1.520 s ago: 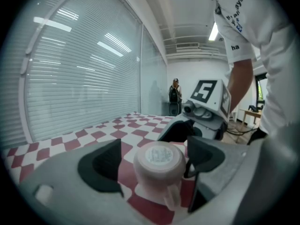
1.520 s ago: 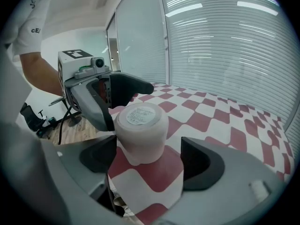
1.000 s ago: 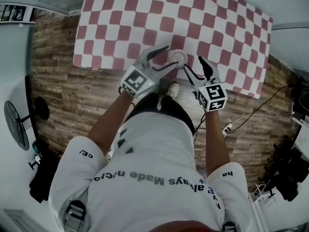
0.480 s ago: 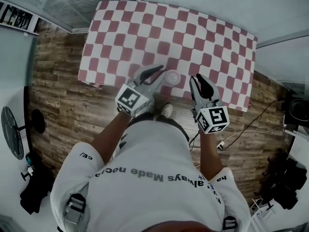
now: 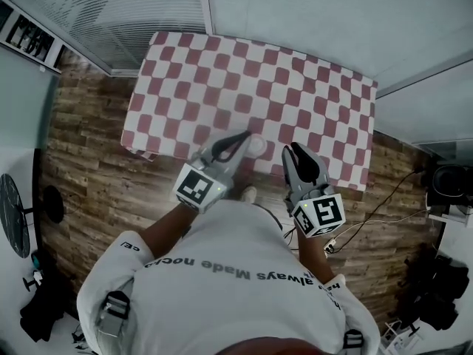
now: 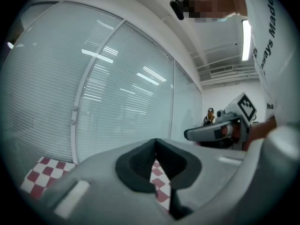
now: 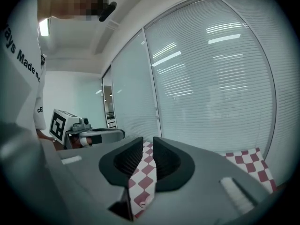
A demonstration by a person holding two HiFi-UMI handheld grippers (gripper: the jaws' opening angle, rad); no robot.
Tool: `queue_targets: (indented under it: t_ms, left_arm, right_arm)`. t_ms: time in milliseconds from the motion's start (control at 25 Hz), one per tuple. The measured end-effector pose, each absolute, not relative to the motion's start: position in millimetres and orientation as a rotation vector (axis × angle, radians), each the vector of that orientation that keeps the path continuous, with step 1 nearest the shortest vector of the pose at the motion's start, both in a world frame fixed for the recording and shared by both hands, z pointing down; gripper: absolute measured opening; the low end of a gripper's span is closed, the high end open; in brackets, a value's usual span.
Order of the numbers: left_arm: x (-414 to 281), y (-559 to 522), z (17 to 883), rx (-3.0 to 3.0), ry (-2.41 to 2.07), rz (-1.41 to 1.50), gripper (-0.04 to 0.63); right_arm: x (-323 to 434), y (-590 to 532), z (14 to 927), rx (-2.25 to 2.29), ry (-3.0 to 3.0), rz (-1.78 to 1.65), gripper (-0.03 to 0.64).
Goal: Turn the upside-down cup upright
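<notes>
A small pale cup stands on the red-and-white checkered table near its front edge; I cannot tell which way up it is. My left gripper hovers high above the table with its tips over the cup's left side. Its jaws have just been closing and now meet, empty. My right gripper is raised to the cup's right. Its jaws have also just been closing, down to a thin slit with nothing between them. Neither gripper touches the cup.
A glass wall with blinds runs behind the table. Wooden floor surrounds it. Cables and a power strip lie on the floor at the right, and a black fan stands at the left.
Both grippers have risen from the cup and their jaws have closed from wide open. The cup stays on the table. The table now looks farther away.
</notes>
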State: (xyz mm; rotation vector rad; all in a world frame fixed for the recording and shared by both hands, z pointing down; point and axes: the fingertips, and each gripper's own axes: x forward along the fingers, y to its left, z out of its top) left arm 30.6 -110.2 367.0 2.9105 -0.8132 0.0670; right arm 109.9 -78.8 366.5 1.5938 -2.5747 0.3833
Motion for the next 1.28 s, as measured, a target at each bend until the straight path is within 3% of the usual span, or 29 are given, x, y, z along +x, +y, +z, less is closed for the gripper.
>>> queue_targets:
  t_ms: [1280]
  left_arm:
    - [27.6, -101.9, 329.1, 2.89, -0.848, -0.067, 0.005]
  right_arm:
    - [101.3, -69.4, 324.7, 1.56, -2.592, 0.249, 0.06]
